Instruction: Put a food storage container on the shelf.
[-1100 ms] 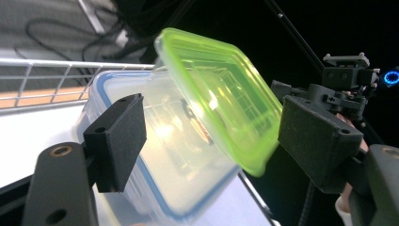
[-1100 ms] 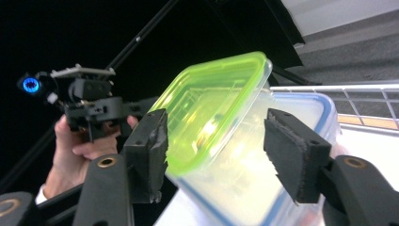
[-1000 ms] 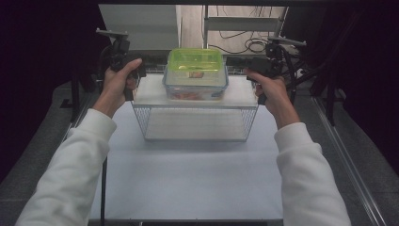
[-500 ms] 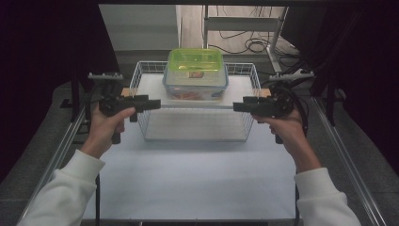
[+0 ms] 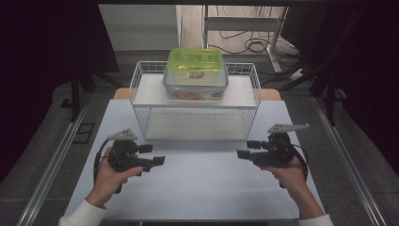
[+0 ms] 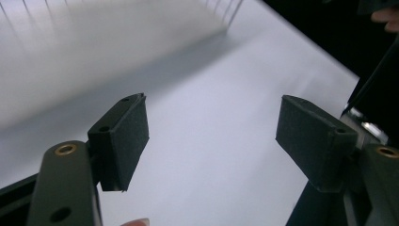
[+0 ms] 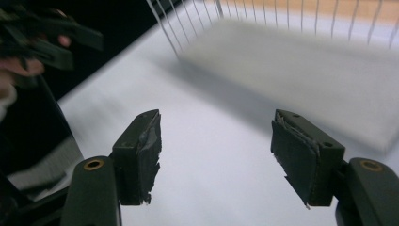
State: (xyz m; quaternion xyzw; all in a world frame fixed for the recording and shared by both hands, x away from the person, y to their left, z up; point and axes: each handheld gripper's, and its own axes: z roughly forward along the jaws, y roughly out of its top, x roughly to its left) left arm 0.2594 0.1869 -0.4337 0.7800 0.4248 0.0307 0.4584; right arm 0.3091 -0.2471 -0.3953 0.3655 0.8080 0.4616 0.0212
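From the high view, the clear plastic box with a lime-green lid sits on top of the white wire basket, on the pale board that covers it, toward the far edge. I take the box as the thing to be handled. Neither gripper has hold of it, so I judge the whole job remains: reach, grasp and move. The left gripper is released, with nothing between its jaws, and hangs low over the white desk in front of the basket's left corner. The right gripper is in front of the basket's right corner. Its jaws have just been opening and they too are empty. Both grippers point inward at each other, well apart from the box. Nothing else lies on the desk in front of the basket. The basket's raised wire rim along the board looks like the one thing that could hamper a grip on the box from the sides. Cables and metal frame legs lie on the floor beyond the basket, out of the working area. In the left gripper view, the left gripper shows its two black pads spread wide over bare desk, with the basket's wires blurred at the top. In the right gripper view, the right gripper is likewise spread with nothing held. The basket lies ahead of it, and the other hand with its gripper shows off to the basket's left.
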